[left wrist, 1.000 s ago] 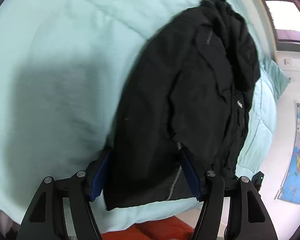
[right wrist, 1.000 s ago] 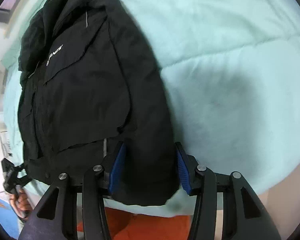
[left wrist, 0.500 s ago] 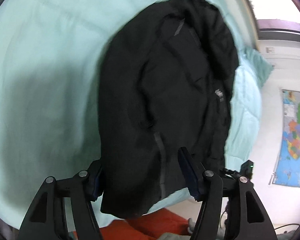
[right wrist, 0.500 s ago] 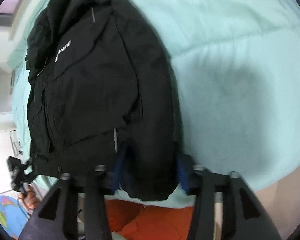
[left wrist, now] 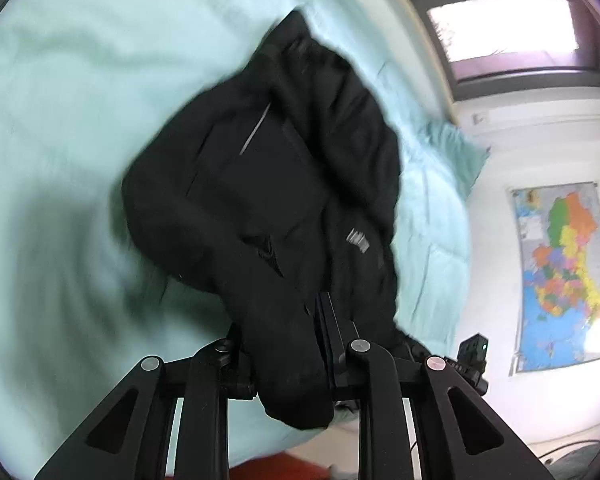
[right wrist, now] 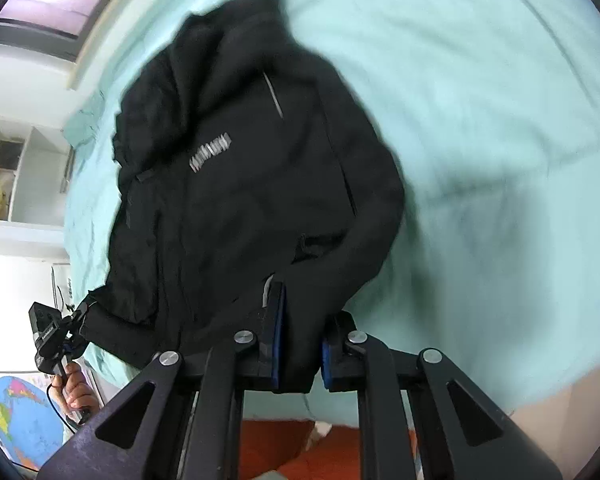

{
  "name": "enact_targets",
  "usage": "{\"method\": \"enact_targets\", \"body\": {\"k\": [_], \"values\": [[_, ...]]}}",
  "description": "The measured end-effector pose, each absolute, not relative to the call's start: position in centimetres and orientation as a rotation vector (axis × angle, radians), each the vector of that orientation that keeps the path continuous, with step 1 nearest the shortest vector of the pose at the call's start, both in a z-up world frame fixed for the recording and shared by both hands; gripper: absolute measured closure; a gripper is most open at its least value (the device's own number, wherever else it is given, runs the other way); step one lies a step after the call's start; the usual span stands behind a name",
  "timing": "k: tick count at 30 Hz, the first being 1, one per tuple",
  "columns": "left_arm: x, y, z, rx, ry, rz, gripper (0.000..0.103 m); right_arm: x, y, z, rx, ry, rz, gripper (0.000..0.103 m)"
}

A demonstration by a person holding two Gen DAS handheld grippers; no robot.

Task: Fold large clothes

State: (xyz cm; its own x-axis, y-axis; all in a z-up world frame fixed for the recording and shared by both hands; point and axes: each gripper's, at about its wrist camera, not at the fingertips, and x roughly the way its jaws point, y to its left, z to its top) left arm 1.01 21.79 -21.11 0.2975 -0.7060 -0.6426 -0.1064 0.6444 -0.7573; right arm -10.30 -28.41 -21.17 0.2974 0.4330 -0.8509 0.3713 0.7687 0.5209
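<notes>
A large black jacket (left wrist: 284, 184) with a grey chest logo lies on a mint-green bed quilt (left wrist: 60, 120); it also shows in the right wrist view (right wrist: 240, 200). My left gripper (left wrist: 288, 344) is shut on the jacket's near hem at one corner and lifts it off the quilt. My right gripper (right wrist: 300, 344) is shut on the hem at the other corner, its blue pads pressed on the cloth. The hood lies at the far end. The frames are blurred by motion.
The quilt (right wrist: 480, 120) spreads wide around the jacket. A wall map (left wrist: 564, 276) hangs to the right, a window (left wrist: 504, 20) beyond the bed. White shelves (right wrist: 16, 176) stand at left. Orange cloth (right wrist: 328, 448) lies below the bed's near edge.
Both grippers have closed on the jacket's hem and raised it. The near part of the jacket bunches up off the quilt toward the hood.
</notes>
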Motion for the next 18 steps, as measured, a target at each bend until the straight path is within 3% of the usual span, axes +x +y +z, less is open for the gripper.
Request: {"method": "enact_targets", "body": {"k": [18], "values": [[15.4,22.6,-9.4,-0.776,0.903,-0.512,0.086,5.2,-32.3,-7.9,0.670,0.977,0.120,0.085]]}}
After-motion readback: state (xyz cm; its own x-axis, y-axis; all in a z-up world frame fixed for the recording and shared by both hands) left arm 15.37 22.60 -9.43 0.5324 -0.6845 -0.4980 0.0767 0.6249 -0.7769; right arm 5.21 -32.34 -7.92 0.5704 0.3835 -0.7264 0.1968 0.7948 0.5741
